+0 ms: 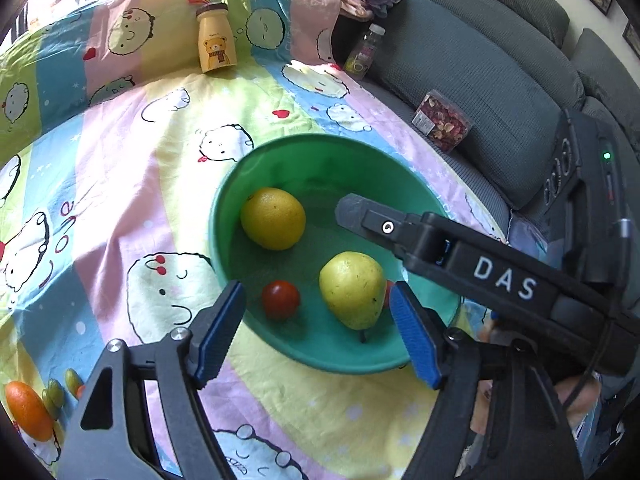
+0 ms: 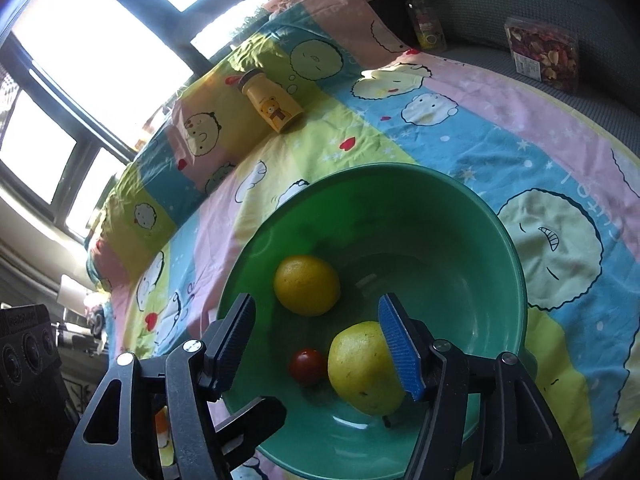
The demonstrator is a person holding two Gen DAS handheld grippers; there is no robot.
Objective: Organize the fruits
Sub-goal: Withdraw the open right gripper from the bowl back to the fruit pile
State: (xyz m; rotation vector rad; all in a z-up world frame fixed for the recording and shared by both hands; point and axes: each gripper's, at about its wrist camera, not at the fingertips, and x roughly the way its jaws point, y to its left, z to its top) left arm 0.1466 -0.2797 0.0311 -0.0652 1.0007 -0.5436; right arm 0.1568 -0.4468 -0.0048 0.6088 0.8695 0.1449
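Note:
A green bowl (image 1: 320, 148) (image 2: 500, 240) on the cartoon-print cloth holds a yellow citrus fruit (image 1: 273, 218) (image 2: 306, 285), a yellow-green pear (image 1: 354, 288) (image 2: 358, 364) and a small red tomato (image 1: 281, 299) (image 2: 307, 366). My left gripper (image 1: 316, 289) hangs open over the bowl's near rim with nothing between its pads. My right gripper (image 2: 316, 304) is open above the bowl; its right pad (image 2: 400, 348) overlaps the pear in view without gripping it. In the left wrist view the right gripper's finger (image 1: 352, 210) reaches in from the right. An orange (image 1: 28, 410) and green grapes (image 1: 56, 394) lie on the cloth at lower left.
A yellow bear-print bottle (image 1: 216, 40) (image 2: 276, 104) stands at the back of the cloth. A clear bottle (image 1: 366, 52) (image 2: 426, 20) and a box of dried petals (image 1: 442, 120) (image 2: 542, 52) sit on the grey sofa (image 1: 480, 80) to the right. Windows lie beyond.

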